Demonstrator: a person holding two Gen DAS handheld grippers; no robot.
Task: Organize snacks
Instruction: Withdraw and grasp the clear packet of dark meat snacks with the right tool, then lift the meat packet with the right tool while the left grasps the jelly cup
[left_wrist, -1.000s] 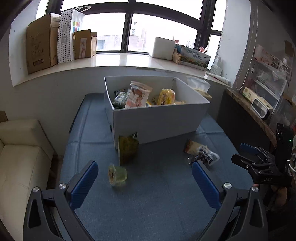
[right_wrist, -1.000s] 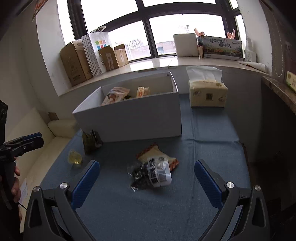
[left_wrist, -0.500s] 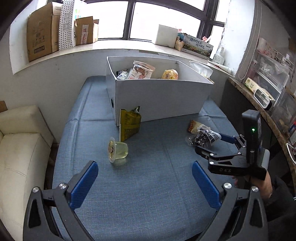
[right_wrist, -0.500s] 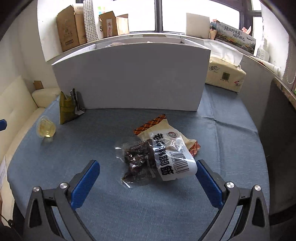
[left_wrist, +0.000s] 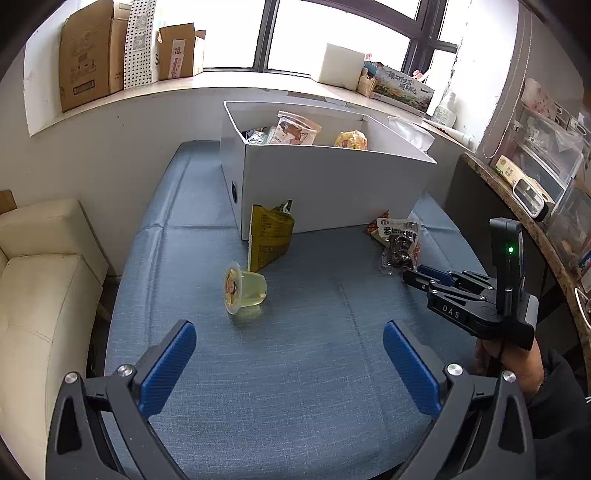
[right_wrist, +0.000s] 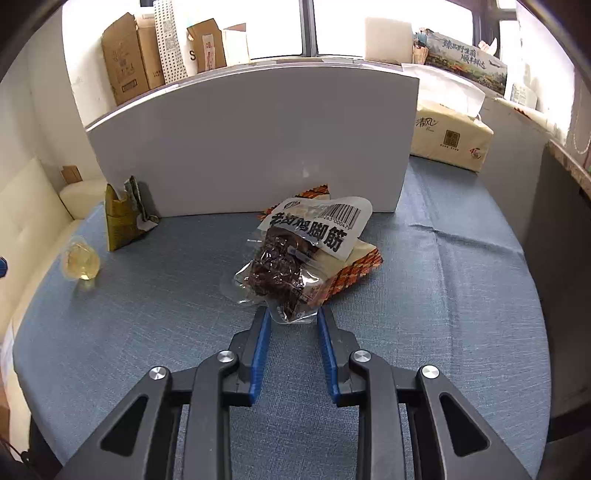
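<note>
Right wrist view: right hand-held gripper (right_wrist: 291, 314) pinching corner of clear plastic dark-snack packet (right_wrist: 295, 251) (atop orange packet (right_wrist: 354, 269)); left hand-held gripper (left_wrist: 288, 350) spread wide above blue-cloth bench (left_wrist: 314, 369).

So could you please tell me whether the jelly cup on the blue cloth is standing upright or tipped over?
Tipped over. The jelly cup lies on its side on the blue cloth, its printed lid facing sideways.

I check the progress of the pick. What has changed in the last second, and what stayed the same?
The right gripper went forward and down to the clear meat-snack packet, and its jaws narrowed around the packet's near edge; whether they already pinch it is unclear. The left gripper moved closer to the table, still wide open. The jelly cup, yellow pouch and white box stayed put.
</note>
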